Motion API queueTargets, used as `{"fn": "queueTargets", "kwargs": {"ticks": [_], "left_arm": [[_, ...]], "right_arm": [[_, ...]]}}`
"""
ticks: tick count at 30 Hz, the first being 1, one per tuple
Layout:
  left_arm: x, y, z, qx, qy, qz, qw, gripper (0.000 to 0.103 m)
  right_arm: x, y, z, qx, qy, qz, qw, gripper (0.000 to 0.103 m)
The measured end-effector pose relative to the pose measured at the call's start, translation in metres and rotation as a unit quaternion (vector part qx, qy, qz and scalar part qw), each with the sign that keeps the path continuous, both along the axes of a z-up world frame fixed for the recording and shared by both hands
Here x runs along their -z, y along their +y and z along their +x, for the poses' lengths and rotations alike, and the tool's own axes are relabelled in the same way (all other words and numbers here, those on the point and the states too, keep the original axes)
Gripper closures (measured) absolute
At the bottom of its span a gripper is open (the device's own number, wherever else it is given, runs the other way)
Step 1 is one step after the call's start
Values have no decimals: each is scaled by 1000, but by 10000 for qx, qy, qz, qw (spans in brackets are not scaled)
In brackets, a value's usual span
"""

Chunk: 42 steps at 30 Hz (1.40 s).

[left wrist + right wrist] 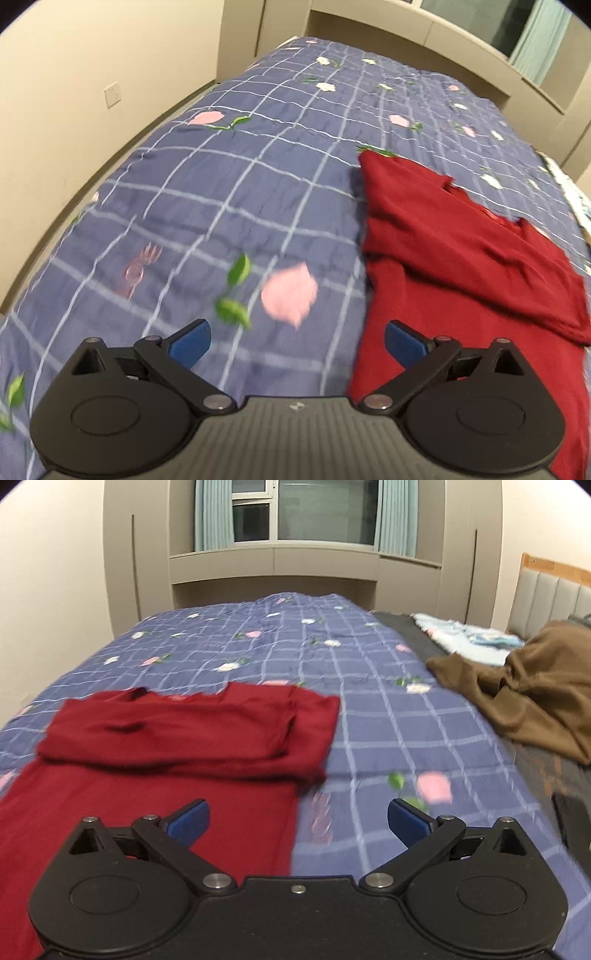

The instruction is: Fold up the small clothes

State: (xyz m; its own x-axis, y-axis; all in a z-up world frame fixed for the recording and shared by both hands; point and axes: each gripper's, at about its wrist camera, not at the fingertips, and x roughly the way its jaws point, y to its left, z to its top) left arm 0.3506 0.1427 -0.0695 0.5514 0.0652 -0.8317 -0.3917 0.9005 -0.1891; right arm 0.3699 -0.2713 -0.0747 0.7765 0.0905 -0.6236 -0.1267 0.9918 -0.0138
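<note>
Dark red knit garment (pixel 177 738), part-folded on the blue checked quilt (pixel 369 716) near bed's foot: soft, light, floppy. Pinch hem corners. Left tool (pixel 297 341) & right tool (pixel 298 821) both spread, empty.

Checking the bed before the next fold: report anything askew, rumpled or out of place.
The red garment is only partly folded: its top part is doubled over and its edges do not line up. A brown garment lies in a crumpled heap at the bed's right edge. Both the left gripper and right gripper are open and hold nothing.
</note>
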Motion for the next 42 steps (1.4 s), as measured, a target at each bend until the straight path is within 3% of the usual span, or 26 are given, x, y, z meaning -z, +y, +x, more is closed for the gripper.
{"fn": "queueTargets", "kwargs": {"ticks": [8,16,19,25,28,33,37,42], "left_arm": [[-6,-26,-58,653,-110,-98,9978,1],[19,-42,-104,1046,327,-348,9934,1],[20,-47,-119,1135,279,-249,9928,1],[13,-62,-138,1641,288,246,9857,1],[11,-75,-152,2033,196,767,9759,1],[8,-95,-177,2536,-91,1567,9545,1],[13,-111,-194,2872,-131,2099,9345,1],[27,-131,-211,3211,-140,2876,9022,1]], "right_arm": [[-1,5,-65,-291,176,300,9990,1],[7,-6,-110,-452,603,673,9949,1],[10,-10,-124,-341,713,791,9937,1],[4,9,-153,-881,425,135,9951,1],[1,26,-170,-1559,73,-414,9869,1],[5,48,-200,-2599,-238,-1063,9595,1],[13,56,-215,-2905,-221,-1402,9463,1],[29,63,-224,-3091,-276,-2114,9268,1]]}}
